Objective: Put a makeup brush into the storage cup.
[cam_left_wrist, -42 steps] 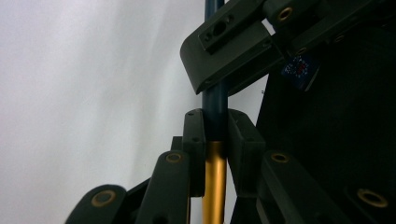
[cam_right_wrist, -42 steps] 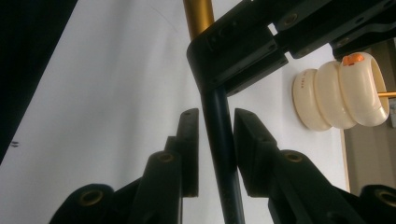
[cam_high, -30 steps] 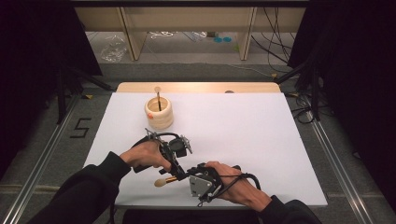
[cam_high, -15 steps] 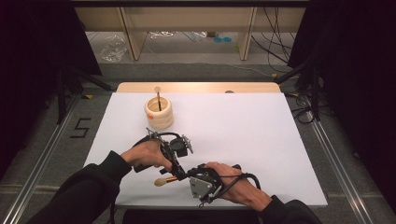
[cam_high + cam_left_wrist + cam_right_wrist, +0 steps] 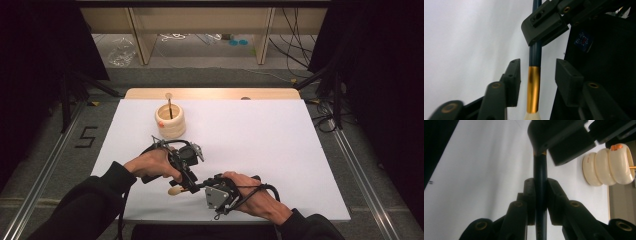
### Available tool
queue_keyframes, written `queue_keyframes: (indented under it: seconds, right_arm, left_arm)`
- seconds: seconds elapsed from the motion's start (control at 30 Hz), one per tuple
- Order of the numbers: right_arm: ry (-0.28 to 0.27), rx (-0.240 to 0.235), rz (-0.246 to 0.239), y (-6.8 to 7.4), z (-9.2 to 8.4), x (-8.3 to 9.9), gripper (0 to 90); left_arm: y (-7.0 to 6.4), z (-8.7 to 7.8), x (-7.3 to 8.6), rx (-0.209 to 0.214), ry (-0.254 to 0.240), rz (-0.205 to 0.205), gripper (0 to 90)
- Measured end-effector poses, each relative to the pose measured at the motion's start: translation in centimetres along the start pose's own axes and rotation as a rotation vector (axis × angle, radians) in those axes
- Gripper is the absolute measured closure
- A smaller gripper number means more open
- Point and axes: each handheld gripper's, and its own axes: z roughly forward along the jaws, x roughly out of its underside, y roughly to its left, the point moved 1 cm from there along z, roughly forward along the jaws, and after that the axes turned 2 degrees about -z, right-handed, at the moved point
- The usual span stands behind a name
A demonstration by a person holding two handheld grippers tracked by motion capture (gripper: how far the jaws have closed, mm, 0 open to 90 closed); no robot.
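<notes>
On the white table (image 5: 280,145), well short of the ribbed holder (image 5: 170,121), our right gripper (image 5: 540,191) clamped the brush (image 5: 534,87); the left gripper (image 5: 537,75) stood open around its ferrule. Releasing early risked dropping it.
</notes>
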Motion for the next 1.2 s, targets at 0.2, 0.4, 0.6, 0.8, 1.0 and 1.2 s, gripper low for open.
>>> queue_keyframes:
  seconds: [0.2,0.4,0.6,0.8,1.0,1.2]
  right_arm:
    - [-0.003,0.006,0.038,-0.6,-0.4,0.8,79.0]
    - [-0.002,0.020,0.111,-1.1,-0.9,1.8,79.0]
    - [-0.023,0.050,0.162,-1.8,-1.3,2.7,79.0]
    - [-0.055,0.044,0.278,-2.6,-1.7,3.8,79.0]
    - [-0.107,0.057,0.439,-2.9,-2.1,4.5,79.0]
    - [-0.161,0.076,0.562,-3.4,-2.5,5.3,79.0]
  left_arm:
    - [0.4,-2.2,0.5,-0.052,-0.062,0.015,45.5]
    - [0.9,-3.7,1.6,-0.092,-0.133,-0.007,41.4]
    - [1.1,-5.0,2.8,-0.142,-0.230,-0.009,37.2]
    - [0.9,-5.9,3.9,-0.190,-0.345,-0.026,33.8]
    - [0.7,-5.9,5.2,-0.239,-0.464,-0.071,30.9]
    - [0.8,-5.5,6.5,-0.264,-0.555,-0.122,29.4]
